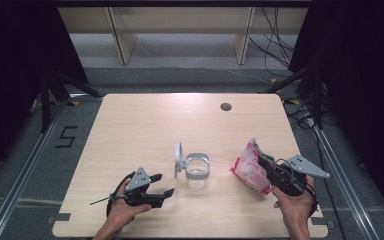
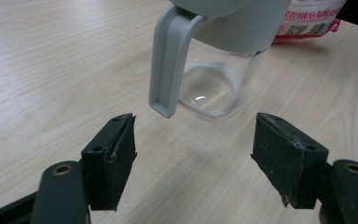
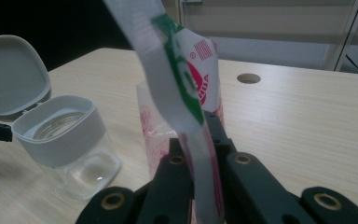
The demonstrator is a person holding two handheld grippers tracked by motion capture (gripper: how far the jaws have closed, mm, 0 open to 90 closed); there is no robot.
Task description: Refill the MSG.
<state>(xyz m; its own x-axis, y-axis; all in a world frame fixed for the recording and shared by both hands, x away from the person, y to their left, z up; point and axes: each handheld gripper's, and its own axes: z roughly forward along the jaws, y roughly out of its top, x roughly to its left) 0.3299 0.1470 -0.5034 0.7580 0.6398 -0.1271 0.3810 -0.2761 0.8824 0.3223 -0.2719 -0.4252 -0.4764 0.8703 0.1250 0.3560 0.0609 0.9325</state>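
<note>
While pinched (seemingly lifted), bag in right tool.

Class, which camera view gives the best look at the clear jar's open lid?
The right gripper view: the jar's lid stands open, its whole inner face visible. The high view shows it edge-on and small; the left gripper view shows the grey hinge strap.

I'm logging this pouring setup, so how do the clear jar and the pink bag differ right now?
The clear jar stands upright on the table untouched, while the pink bag is lifted, pinched at its top edge by the right gripper. The jar is rigid, see-through and looks empty; the bag is soft, crinkled and printed. The jar's grey lid is flipped open; whether the bag is open I cannot tell.
</note>
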